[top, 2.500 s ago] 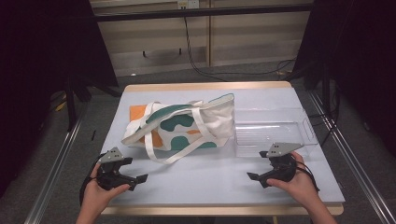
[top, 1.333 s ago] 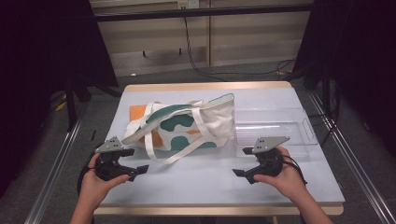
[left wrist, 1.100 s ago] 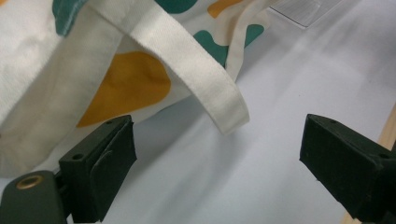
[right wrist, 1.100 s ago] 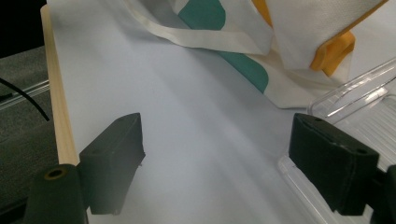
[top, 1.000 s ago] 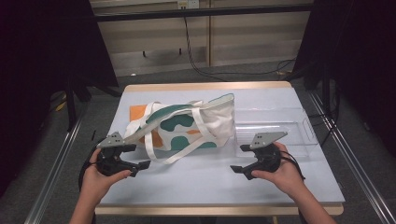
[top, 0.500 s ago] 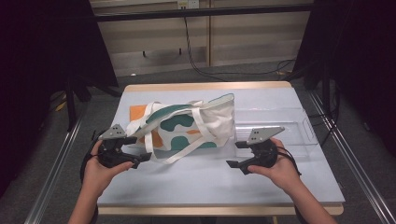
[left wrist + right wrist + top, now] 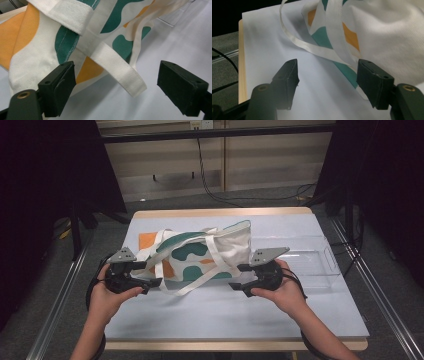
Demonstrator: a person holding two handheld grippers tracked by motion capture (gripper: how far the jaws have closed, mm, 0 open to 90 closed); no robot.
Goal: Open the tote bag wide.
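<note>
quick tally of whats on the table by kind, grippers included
tote bag: 1
clear tray: 1
grippers: 2, left gripper and right gripper, both open
total: 4

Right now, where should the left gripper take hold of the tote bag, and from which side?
Judging by its pose, grip the tote bag by the flat strap loop lying off its near edge. The left gripper, jaws open, already straddles it; come in low from the person's side and close across the strap's width.
</note>
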